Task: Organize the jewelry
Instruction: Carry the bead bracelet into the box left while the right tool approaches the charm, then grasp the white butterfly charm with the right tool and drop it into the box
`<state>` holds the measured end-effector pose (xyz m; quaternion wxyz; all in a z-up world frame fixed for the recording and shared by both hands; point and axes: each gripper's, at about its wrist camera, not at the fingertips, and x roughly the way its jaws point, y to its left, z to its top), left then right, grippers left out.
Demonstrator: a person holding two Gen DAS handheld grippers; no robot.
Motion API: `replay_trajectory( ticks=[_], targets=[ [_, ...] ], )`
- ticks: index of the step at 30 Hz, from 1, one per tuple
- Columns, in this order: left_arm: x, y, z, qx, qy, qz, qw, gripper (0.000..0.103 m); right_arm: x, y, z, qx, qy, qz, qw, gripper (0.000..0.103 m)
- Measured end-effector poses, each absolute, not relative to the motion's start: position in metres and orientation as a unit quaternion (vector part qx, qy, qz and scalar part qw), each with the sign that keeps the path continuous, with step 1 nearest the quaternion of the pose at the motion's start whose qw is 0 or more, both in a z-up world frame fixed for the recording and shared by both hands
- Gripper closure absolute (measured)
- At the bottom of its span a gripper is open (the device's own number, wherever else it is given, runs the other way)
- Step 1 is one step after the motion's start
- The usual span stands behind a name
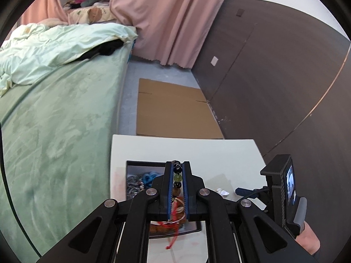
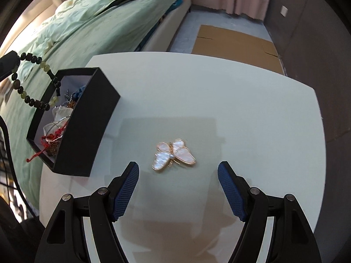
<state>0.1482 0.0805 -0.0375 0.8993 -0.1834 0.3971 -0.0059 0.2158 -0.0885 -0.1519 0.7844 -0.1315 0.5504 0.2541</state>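
Observation:
My left gripper is shut on a bead bracelet of dark and green beads and holds it above a black jewelry box. In the right wrist view the bracelet hangs in a loop over the box, which holds a red cord, a ring, white and blue pieces. My right gripper is open, low over the white table, with a pearly butterfly brooch lying just ahead between its fingers.
A green bed runs along the table's left side. Flattened cardboard lies on the floor beyond the table. A dark wall stands to the right, pink curtains at the back.

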Motion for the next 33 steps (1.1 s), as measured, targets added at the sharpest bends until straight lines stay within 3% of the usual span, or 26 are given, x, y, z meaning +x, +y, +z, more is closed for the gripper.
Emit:
replay_trajectory(
  ticks=[5, 8, 9, 10, 12, 13, 29, 33],
  targets=[
    [0.152, 0.090, -0.049, -0.204, 0.420, -0.006, 0.884, 0.094, 0.215, -0.080, -0.157, -0.160, 0.538, 0.249, 0.789, 0.029],
    [0.153, 0.096, -0.053, -0.219, 0.431, -0.007, 0.875, 0.088, 0.212, -0.077, -0.155, -0.173, 0.531, 0.251, 0.791, 0.042],
    [0.152, 0.098, -0.054, -0.224, 0.431, -0.006, 0.874, 0.077, 0.210, -0.078, -0.153, -0.172, 0.530, 0.255, 0.790, 0.054],
    [0.151, 0.100, -0.053, -0.226, 0.429, -0.003, 0.874, 0.058, 0.210, -0.078, -0.152, -0.171, 0.530, 0.256, 0.790, 0.060],
    [0.146, 0.104, -0.052, -0.233, 0.420, 0.008, 0.877, 0.035, 0.208, -0.084, -0.150, -0.152, 0.538, 0.264, 0.786, 0.060],
    [0.144, 0.106, -0.050, -0.238, 0.412, 0.013, 0.879, 0.029, 0.207, -0.084, -0.149, -0.150, 0.538, 0.267, 0.786, 0.060],
    [0.125, 0.109, -0.045, -0.212, 0.411, 0.035, 0.886, 0.028, 0.184, -0.087, -0.083, -0.004, 0.467, 0.327, 0.822, 0.060],
    [0.117, 0.114, -0.044, -0.219, 0.406, 0.037, 0.887, 0.019, 0.178, -0.073, -0.076, 0.035, 0.455, 0.356, 0.815, 0.060]
  ],
)
